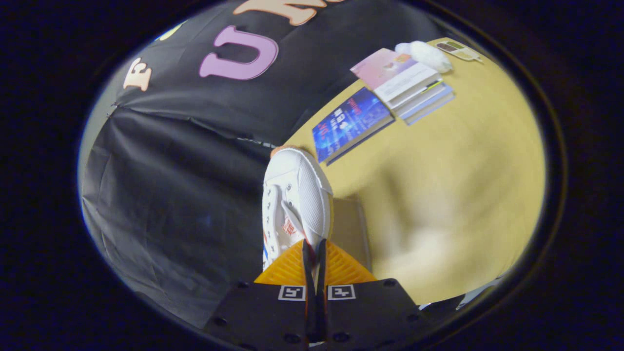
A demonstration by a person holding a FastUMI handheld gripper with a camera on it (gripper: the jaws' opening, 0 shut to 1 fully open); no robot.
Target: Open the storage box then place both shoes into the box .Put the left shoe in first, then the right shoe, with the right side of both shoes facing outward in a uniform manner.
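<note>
A white sneaker with lace eyelets and a red-and-blue mark on its side hangs in the air just ahead of my fingers, toe pointing away from me. My gripper is shut on the shoe's collar edge, with only a thin strip of white between the two fingers. The whole view is tilted, so the yellow table slopes off to the right of the shoe. A dull brownish flat surface shows right behind the shoe's heel; I cannot tell what it is.
A blue book lies on the table beyond the shoe's toe. Farther off is a stack of books with a pink-and-white cover on top, a white fluffy object and a small card. Black cloth wall stands left of the shoe.
</note>
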